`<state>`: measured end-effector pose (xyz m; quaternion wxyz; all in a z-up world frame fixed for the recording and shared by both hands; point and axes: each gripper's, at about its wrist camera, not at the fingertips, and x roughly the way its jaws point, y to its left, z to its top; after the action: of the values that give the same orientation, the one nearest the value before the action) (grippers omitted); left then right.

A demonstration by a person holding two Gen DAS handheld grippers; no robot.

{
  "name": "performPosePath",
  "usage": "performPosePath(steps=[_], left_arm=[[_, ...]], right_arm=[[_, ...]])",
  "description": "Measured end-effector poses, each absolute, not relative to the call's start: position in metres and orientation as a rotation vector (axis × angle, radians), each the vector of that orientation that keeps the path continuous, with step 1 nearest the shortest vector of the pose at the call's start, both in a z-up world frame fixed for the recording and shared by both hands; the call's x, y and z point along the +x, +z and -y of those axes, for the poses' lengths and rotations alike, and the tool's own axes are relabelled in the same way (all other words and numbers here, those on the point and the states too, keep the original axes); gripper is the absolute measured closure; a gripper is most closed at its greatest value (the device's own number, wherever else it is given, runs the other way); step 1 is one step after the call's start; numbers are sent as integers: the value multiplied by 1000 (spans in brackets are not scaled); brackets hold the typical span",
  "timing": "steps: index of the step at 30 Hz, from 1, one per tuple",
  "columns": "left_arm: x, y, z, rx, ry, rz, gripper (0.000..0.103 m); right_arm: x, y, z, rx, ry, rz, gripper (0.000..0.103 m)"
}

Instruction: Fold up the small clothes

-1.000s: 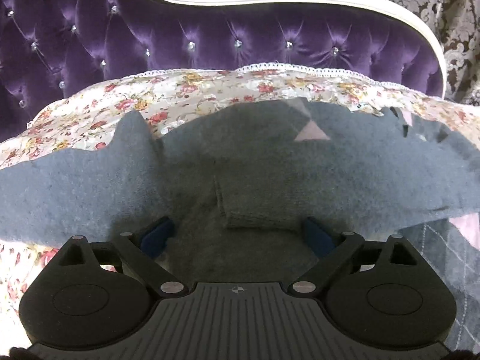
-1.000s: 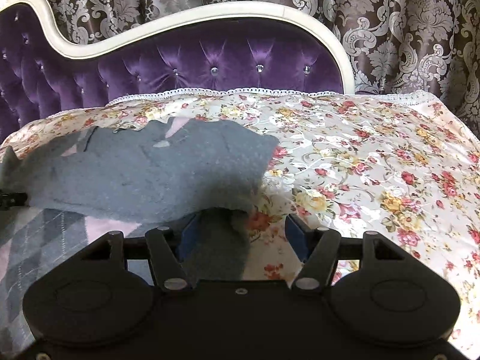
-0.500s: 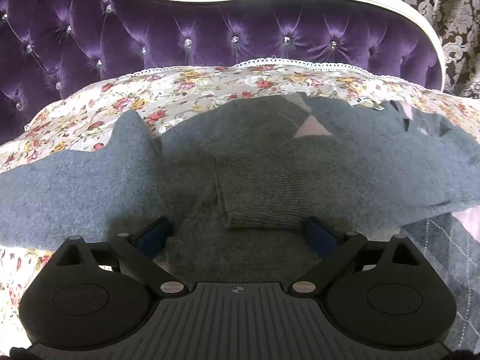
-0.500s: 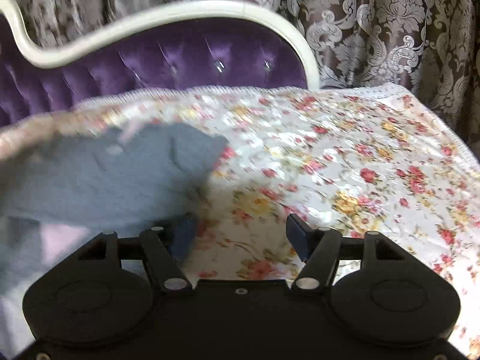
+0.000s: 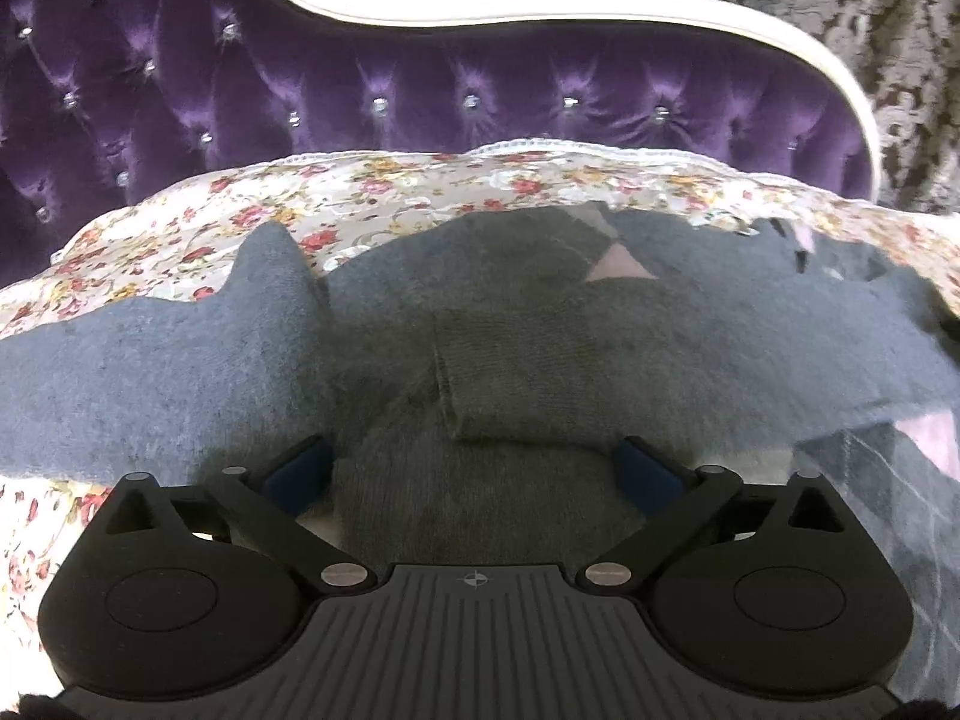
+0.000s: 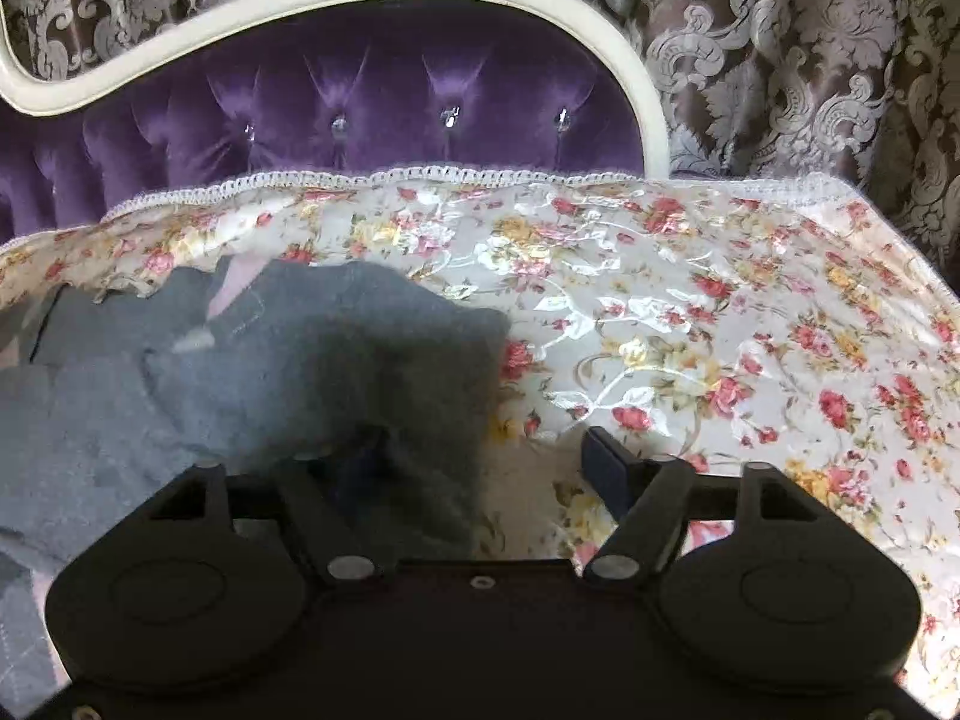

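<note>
A small grey knit sweater (image 5: 540, 330) with pink and grey argyle patches lies spread on the floral bedspread (image 5: 420, 186). One sleeve with its ribbed cuff (image 5: 516, 384) is folded in over the body. My left gripper (image 5: 474, 474) is open, its blue pads wide apart just above the sweater near the cuff. In the right wrist view the sweater's right part (image 6: 270, 372) lies at the left. My right gripper (image 6: 486, 462) is open over the sweater's edge; the left pad sits over grey knit, the right pad over the bedspread (image 6: 720, 330).
A purple tufted headboard (image 5: 420, 78) with a white frame stands behind the bed; it also shows in the right wrist view (image 6: 360, 96). Patterned damask curtains (image 6: 810, 60) hang behind it. The bedspread's lace edge (image 6: 420, 177) runs along the headboard.
The right gripper swung right, then back left over the sweater's right edge. The left gripper stayed open over the folded sleeve, with its view shifting slightly.
</note>
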<state>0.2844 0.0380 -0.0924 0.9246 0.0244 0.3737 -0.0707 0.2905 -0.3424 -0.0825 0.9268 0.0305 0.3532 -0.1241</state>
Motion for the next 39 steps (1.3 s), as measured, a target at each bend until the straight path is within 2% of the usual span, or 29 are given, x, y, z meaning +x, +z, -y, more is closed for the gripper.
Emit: performPosePath(steps=[5, 9, 23, 25, 26, 27, 34, 37, 38, 39], left_arm=[[265, -78, -66, -15, -169, -742, 1], [249, -69, -111, -85, -118, -713, 1], [271, -61, -323, -341, 226, -687, 2], [278, -65, -344, -389, 240, -678, 3], [283, -67, -354, -415, 246, -676, 5], [288, -71, -363, -439, 248, -678, 12], [304, -80, -394, -484, 221, -654, 13], [312, -80, -399, -504, 230, -637, 26], [314, -80, -402, -521, 250, -628, 44], [315, -81, -407, -541, 267, -624, 77]], right_arm=[[264, -52, 339, 125, -258, -639, 25], [228, -27, 316, 182, -133, -574, 3], [177, -41, 191, 201, 270, -632, 3], [177, -40, 177, 189, 300, -638, 3], [177, -40, 172, 190, 311, -640, 3], [176, -40, 168, 192, 320, -641, 3], [176, -46, 147, 199, 338, -661, 3], [177, -50, 145, 208, 339, -674, 3], [178, -51, 145, 210, 338, -677, 3], [178, -52, 144, 210, 337, -681, 3]])
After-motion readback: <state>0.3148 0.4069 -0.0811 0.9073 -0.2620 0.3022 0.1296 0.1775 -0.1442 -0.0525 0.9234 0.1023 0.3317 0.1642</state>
